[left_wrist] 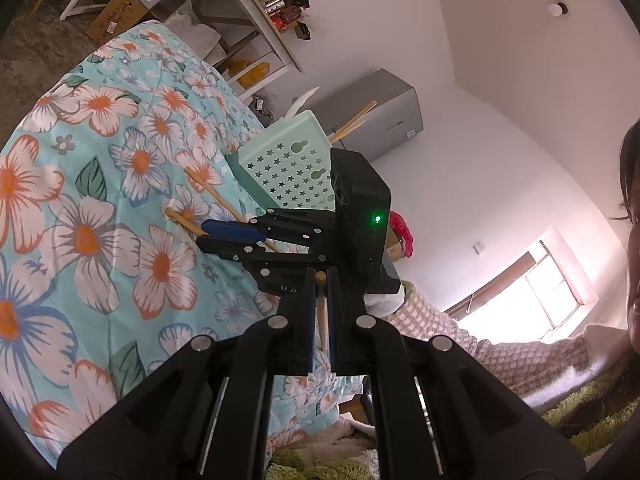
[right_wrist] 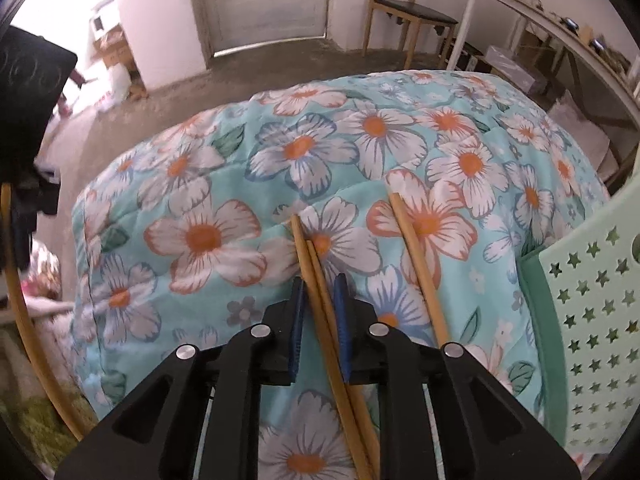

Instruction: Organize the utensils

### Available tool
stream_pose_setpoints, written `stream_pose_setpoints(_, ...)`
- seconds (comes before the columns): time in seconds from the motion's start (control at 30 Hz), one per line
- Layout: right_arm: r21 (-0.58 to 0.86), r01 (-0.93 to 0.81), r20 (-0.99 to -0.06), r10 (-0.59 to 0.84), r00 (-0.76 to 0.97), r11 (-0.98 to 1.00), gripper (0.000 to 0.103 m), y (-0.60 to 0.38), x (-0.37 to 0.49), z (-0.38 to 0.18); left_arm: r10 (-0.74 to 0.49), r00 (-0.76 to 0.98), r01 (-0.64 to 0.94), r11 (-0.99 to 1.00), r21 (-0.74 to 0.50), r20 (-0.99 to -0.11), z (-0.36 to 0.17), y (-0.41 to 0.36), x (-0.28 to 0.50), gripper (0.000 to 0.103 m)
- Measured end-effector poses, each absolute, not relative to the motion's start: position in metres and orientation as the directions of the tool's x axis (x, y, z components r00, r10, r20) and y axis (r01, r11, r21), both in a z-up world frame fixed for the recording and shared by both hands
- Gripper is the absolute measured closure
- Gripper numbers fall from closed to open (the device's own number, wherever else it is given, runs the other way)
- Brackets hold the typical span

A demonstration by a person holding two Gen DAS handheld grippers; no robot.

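Note:
My left gripper is shut on a wooden chopstick and holds it above the floral quilt's edge. My right gripper is open low over the quilt, its blue pads on either side of two chopsticks that lie together; it also shows in the left wrist view. A third chopstick lies to the right of them. The mint green utensil holder with star holes stands on the quilt behind, with chopsticks and a white utensil sticking out. In the right wrist view the holder is at the right edge.
The floral quilt covers the raised surface. A wooden chair and a white shelf table stand behind it. A grey cabinet is beyond the holder. A green shaggy rug lies below. My left gripper's body is at the left.

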State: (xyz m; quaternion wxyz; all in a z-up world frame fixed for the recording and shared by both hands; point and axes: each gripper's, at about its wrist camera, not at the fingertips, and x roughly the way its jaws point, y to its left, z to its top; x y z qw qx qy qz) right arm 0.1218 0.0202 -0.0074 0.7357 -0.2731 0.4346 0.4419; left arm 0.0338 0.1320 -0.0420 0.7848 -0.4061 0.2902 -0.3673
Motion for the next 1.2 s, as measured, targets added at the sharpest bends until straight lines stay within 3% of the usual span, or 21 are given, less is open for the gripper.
stream_pose_setpoints(0.4, 0.049, -0.792, -0.757, 0.540, 0.368, 0.608, 0.095, -0.027, 0.128, 0.043, -0.801, 0.572, 0.337, 0.426, -0.839, -0.177, -0.034, 0.125, 0.034, 0.099)
stream_pose_setpoints(0.67, 0.208, -0.694, -0.628, 0.638, 0.445, 0.689, 0.095, -0.082, 0.141, 0.082, -0.797, 0.573, 0.337, 0.441, -0.832, -0.191, -0.026, 0.118, 0.038, 0.099)
stream_pose_setpoints(1.07, 0.252, -0.660, -0.556, 0.664, 0.501, 0.708, 0.097, -0.111, 0.136, 0.094, -0.789, 0.573, 0.334, 0.470, -0.817, -0.220, -0.017, 0.105, 0.041, 0.099)
stream_pose_setpoints(1.2, 0.246, -0.650, -0.605, 0.638, 0.476, 0.719, 0.097, -0.112, 0.138, 0.083, -0.789, 0.569, 0.336, 0.479, -0.811, -0.230, -0.014, 0.101, 0.043, 0.099)
